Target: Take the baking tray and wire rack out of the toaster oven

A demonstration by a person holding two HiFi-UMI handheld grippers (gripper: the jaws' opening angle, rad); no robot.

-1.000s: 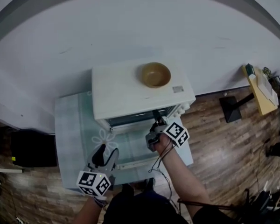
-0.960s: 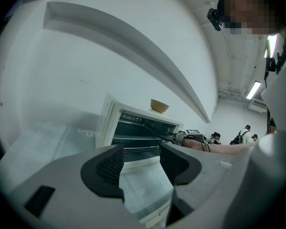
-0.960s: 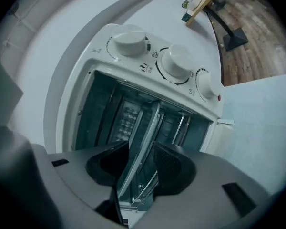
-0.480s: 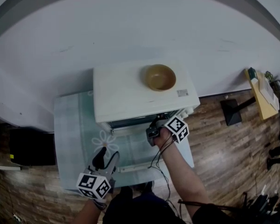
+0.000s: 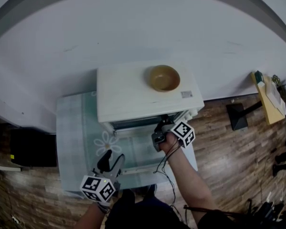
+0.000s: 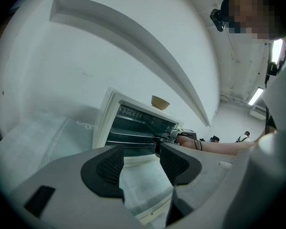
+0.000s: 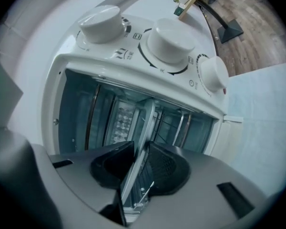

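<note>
Tablecloth (image 5: 74, 137); right gripper (image 7: 137, 163) newly tight on tray (image 7: 146, 122)

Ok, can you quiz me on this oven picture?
1. True or false: the bowl sits on top of the oven.
2. Which gripper is at the oven's opening? A) left B) right
3. Fill in: the oven door is ____.
Key: 1 true. 2 B: the right gripper. Its jaws have just been closing and now pinch the tray edge. The left gripper hangs open and empty. 3 open.
</note>
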